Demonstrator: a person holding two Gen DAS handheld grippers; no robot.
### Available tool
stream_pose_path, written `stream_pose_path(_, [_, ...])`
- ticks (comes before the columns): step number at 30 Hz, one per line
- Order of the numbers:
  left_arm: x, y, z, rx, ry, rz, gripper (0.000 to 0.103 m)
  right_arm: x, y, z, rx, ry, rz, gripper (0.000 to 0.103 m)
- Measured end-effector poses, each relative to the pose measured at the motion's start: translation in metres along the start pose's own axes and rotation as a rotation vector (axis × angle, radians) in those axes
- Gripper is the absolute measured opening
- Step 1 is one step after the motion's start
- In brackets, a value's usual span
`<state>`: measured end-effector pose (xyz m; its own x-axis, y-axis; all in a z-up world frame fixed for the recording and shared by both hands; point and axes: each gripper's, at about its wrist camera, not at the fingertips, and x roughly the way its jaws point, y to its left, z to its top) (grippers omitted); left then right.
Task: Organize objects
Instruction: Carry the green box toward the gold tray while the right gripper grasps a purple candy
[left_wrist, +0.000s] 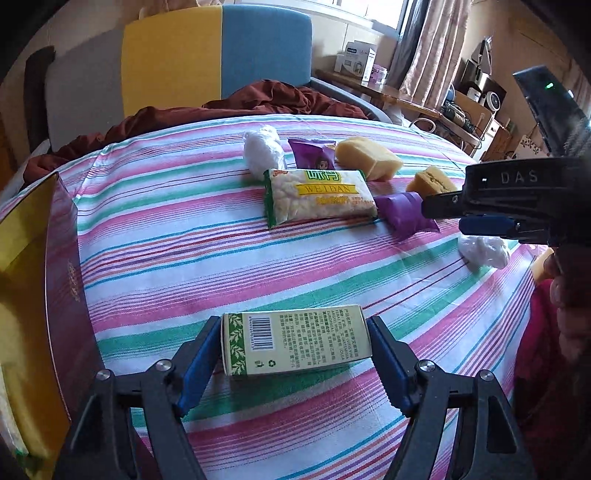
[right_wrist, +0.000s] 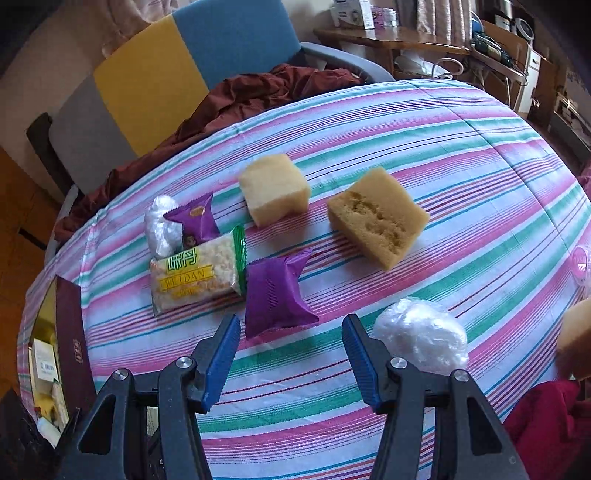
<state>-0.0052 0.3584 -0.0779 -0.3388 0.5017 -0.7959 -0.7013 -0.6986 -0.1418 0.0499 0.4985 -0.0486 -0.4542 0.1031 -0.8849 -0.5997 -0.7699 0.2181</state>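
My left tool (left_wrist: 295, 347) is clamped on a small green-and-cream carton (left_wrist: 293, 341), one blue pad against each short end, the barcode side facing up (the print is too small to read). It hangs just above the striped cloth (left_wrist: 184, 266) covering the surface. To my left stands an open maroon box (left_wrist: 62, 295) with a gold lining, and I can see a few items already inside it from the right wrist view.

My right tool (right_wrist: 291, 354) stands partly apart with nothing between the pads, hovering over the cloth. Just ahead of it lies a purple packet (right_wrist: 275, 293), and just to its right a crumpled white plastic ball (right_wrist: 421, 334). Beyond the packet are a Weidan rice-cracker pack (right_wrist: 199, 273), a second purple packet (right_wrist: 195, 219) beside another white plastic wad (right_wrist: 159, 225), and two yellow sponge blocks (right_wrist: 275, 188), the larger one (right_wrist: 378, 218) tilted on its edge.
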Motion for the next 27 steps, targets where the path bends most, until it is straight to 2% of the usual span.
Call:
stream_pose_path(5, [0.003,-0.002,-0.004,0.033,0.003,0.026,0.076,0.022,0.020,0.010,-0.100,0.046,-0.069,0.058])
stream_pose_path(10, [0.003,-0.004,-0.004,0.039,0.000,0.034,0.076,0.045,0.015,0.023,-0.087,0.061,-0.106,0.058])
stream_pose_path(12, [0.003,-0.003,-0.004,0.038,-0.003,0.035,0.076,0.049,0.013,0.026,-0.092,0.054,-0.111,0.053])
stream_pose_path(13, [0.003,-0.003,-0.004,0.038,-0.004,0.036,0.076,0.050,0.012,0.026,-0.099,0.046,-0.116,0.038])
stream_pose_path(14, [0.003,-0.003,-0.005,0.040,-0.005,0.038,0.076,0.050,0.012,0.027,-0.100,0.040,-0.123,0.036])
stream_pose_path(21, [-0.014,-0.010,-0.011,0.067,-0.018,0.048,0.076,0.050,0.010,0.026,-0.121,0.038,-0.132,0.035])
stream_pose_path(27, [-0.054,-0.007,-0.017,0.075,-0.072,0.026,0.076,0.048,0.012,0.022,-0.135,0.042,-0.153,0.035])
